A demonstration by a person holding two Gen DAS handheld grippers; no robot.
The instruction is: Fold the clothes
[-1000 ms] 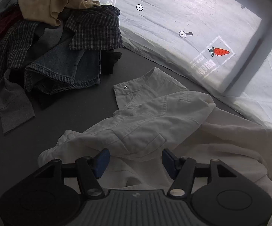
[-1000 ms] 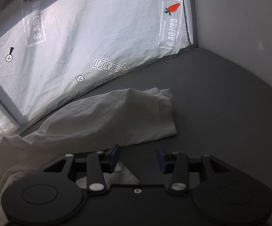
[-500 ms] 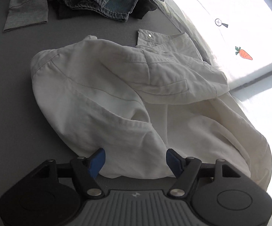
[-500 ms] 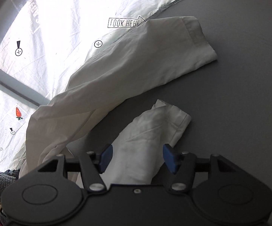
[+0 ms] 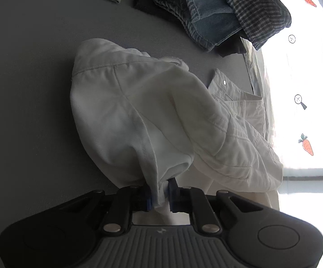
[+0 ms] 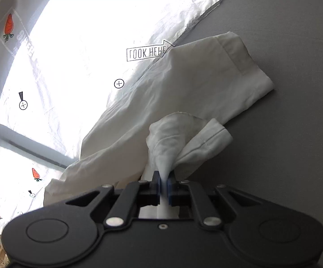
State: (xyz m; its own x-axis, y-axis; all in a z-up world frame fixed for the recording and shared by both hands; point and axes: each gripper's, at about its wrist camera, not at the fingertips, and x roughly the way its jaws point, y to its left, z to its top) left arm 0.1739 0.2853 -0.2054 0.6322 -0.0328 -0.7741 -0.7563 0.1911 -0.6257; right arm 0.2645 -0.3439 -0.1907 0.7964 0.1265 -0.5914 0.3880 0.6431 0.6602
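A staged recording set, not a home: a plain grey counter (image 5: pixel 27 71) is backed by a bright white sheet (image 6: pixel 76 44) printed with carrots (image 5: pixel 306 144), crosshair marks (image 6: pixel 119 83) and a "LOOK HERE" arrow (image 6: pixel 148 52); a clothes pile (image 5: pixel 217 6) waits at one end.

1. Light enters through the printed translucent sheet (image 6: pixel 72 55) behind the table (image 5: pixel 27 89). In my right wrist view it is blown out to plain white, and most of its creases are lost.
2. In my left wrist view the same glare fills the right edge, while the table's left side falls dim grey.
3. The white trousers (image 5: pixel 121 111) are backlit: bright along the window side, shaded toward my left gripper (image 5: pixel 159 192).
4. My right gripper (image 6: pixel 163 183) body reads as near-black silhouette.
5. Fisheye distortion bends the table edges, and the corners vignette to black.
6. Focus is acceptable, with cloth seams legible.
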